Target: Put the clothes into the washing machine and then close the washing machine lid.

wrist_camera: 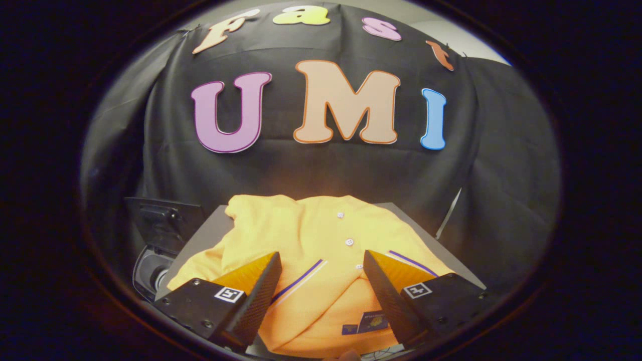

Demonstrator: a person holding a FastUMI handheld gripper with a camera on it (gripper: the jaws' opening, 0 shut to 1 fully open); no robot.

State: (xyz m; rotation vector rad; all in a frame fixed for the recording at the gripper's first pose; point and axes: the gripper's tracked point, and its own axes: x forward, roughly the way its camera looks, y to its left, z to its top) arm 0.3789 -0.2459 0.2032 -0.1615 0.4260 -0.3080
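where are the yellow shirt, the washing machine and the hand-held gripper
yellow shirt (311,235): gripper view, chest fabric left of its buttons
washing machine (150,271): gripper view, open drum rim
hand-held gripper (322,260): gripper view, open, midway between fingertips, above the shirt

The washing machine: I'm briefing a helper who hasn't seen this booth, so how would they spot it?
Start at the grey table carrying the yellow shirt. The washing machine sits beside it, off the open gripper's left finger. It is the dark one with a round opening and a raised lid.
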